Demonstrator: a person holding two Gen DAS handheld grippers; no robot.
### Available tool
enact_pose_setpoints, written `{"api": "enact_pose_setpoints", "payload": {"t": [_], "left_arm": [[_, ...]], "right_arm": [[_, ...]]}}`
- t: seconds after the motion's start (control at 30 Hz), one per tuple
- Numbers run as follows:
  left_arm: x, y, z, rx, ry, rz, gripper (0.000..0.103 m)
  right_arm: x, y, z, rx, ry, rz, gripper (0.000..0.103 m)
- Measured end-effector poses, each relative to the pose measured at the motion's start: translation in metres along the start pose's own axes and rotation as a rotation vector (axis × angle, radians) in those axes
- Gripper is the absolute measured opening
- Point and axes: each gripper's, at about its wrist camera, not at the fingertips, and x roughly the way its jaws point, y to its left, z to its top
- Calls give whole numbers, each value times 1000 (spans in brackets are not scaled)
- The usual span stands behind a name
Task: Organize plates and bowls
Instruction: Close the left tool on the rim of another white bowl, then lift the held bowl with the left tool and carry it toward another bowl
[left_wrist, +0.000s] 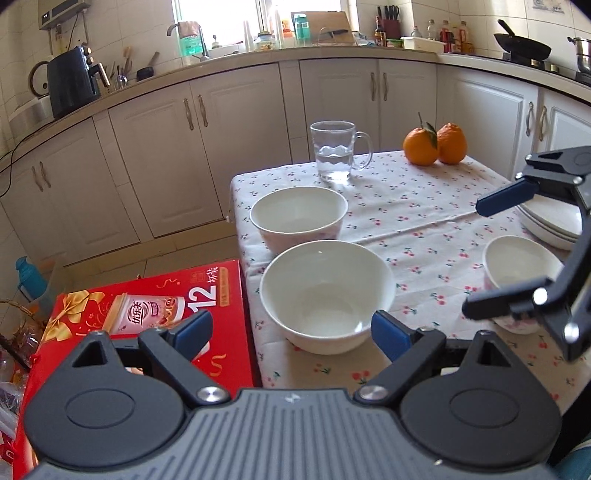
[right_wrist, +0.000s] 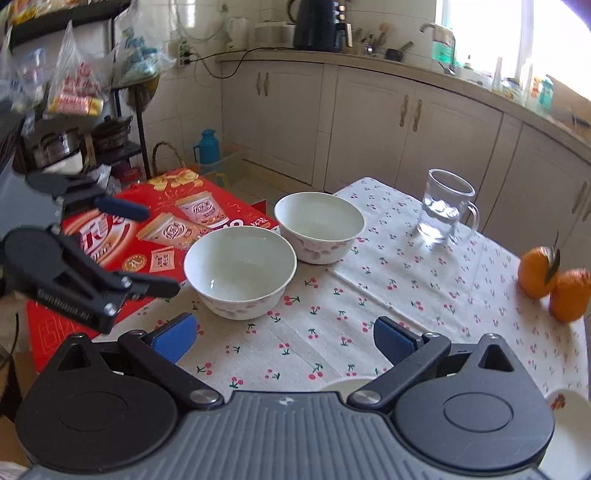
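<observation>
Three white ceramic bowls in left wrist view: near bowl (left_wrist: 327, 295) at 6 o'clock just ahead of left hand-held gripper (left_wrist: 291, 332), pads spread, holding nothing; far bowl (left_wrist: 299, 216) behind it; small bowl (left_wrist: 521, 273) at 3 o'clock, beside stacked white plates (left_wrist: 550, 225). Right hand-held gripper (left_wrist: 472, 258) above the small bowl, spread, empty. All sit on cherry-print cloth counter (left_wrist: 424, 240).

Right wrist view: right hand-held gripper (right_wrist: 284, 338) spread over cloth; near bowl (right_wrist: 240, 271) at 12 o'clock, far bowl (right_wrist: 319, 225) beyond; left hand-held gripper (right_wrist: 147, 251) at 9 o'clock.
</observation>
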Motion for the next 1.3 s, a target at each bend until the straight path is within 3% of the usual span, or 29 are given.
{"api": "enact_pose_setpoints", "payload": {"t": [0.27,0.53,0.73,0.97,1.13,1.3], "left_arm": [[32,15,14,-14,52,-53,90],[61,23,23,-25,103,-118,73],[73,29,25,-52,122,-141,71],[80,33,29,-55,141,-175,57],[84,34,30,-47,157,-187,54],[85,33,31,-43,167,-203,51]], "right_arm": [[33,17,9,-42,28,39,103],[61,20,15,-41,47,83,103],[75,16,19,-15,56,105,102],[82,12,19,-8,66,149,90],[84,14,17,-20,84,158,82],[84,12,16,-12,82,166,81]]}}
